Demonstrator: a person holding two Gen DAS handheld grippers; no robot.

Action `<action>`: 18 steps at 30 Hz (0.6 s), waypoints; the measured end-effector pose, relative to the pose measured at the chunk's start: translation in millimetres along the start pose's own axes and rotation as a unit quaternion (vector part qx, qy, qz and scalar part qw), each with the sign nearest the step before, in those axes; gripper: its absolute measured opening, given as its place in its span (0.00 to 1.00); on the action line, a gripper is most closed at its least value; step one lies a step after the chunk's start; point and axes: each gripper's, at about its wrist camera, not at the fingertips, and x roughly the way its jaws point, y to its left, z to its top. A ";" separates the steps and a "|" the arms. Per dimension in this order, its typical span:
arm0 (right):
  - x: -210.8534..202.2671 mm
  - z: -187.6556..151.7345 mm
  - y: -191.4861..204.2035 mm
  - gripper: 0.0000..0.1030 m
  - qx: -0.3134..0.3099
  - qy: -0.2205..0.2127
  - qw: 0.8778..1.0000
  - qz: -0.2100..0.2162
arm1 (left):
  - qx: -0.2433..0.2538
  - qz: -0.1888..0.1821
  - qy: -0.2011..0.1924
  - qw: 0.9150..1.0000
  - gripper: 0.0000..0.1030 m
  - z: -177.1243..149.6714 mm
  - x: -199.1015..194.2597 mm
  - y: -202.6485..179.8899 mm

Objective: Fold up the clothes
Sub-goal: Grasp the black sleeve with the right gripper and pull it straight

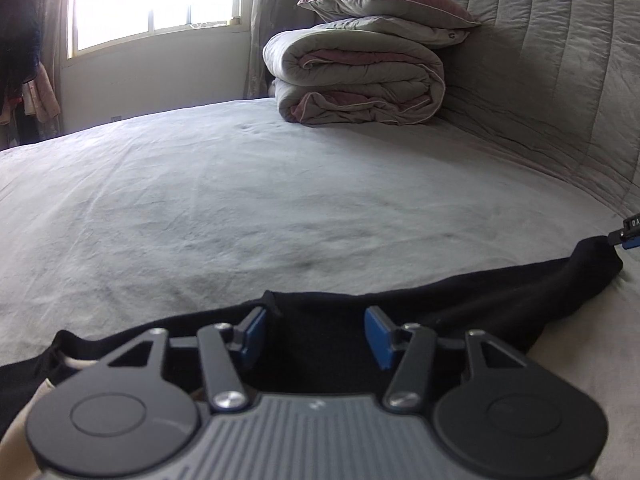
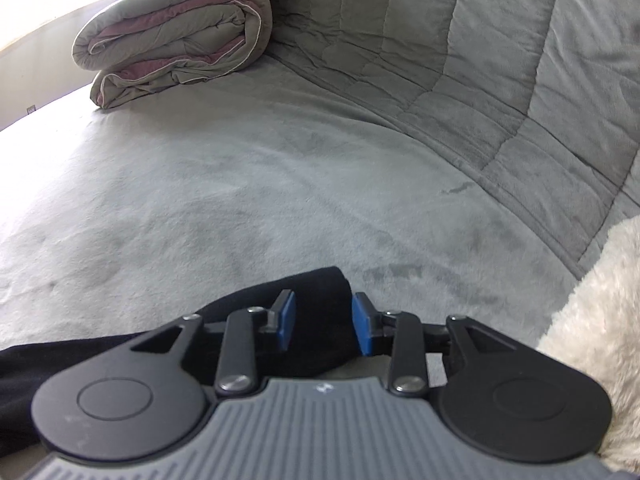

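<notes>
Left wrist view. Left gripper point(image 1: 316, 330) low in frame, blue pads point(image 1: 255, 330) spread wide, nothing between them but the black garment point(image 1: 480, 296) lying underneath. Whether the pads touch the cloth cannot be told. Garment runs as a dark band across the bottom of the frame, from lower left up to a bunched end at the right edge. At that right edge, a small piece of the right gripper point(image 1: 628, 234) shows just beside the garment's end. A cream patch of fabric point(image 1: 76, 364) peeks out at lower left, against the black cloth. Grey bed sheet point(image 1: 240, 200) fills the middle. Folded grey-and-mauve comforter point(image 1: 356, 84) sits upper centre, a pillow point(image 1: 384, 0) stacked on top. Quilted headboard point(image 1: 560, 80) upper right. Bright window point(image 1: 156, 0) upper left; hanging clothes point(image 1: 20, 60) dark along the left edge.

Right wrist view. Right gripper point(image 2: 323, 322) at bottom centre, fingers apart, straddling the folded end of the black garment point(image 2: 316, 292). The cloth sits between the blue pads point(image 2: 362, 324); the right pad is at its edge, the left over it. No pinch visible. Garment trails away to lower left. Grey bed sheet point(image 2: 240, 200) beyond. Comforter point(image 2: 176, 36) upper left. Headboard point(image 2: 480, 60) across the upper right. A cream fleecy item point(image 2: 600, 340) lies at the right edge, near the gripper.
</notes>
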 end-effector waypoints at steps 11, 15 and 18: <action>-17.2 -40.7 -15.5 0.34 0.079 0.021 0.994 0.069 | -0.042 0.078 -0.001 0.996 0.57 4.2 3.7 28.6; -11.0 -51.4 -17.8 0.34 0.102 0.016 0.991 0.086 | 0.008 0.064 -0.025 0.998 0.57 1.8 -15.8 8.2; -7.9 -55.2 -19.9 0.37 0.117 0.005 0.988 0.103 | 0.053 0.045 -0.038 0.997 0.57 -3.8 -28.5 -14.4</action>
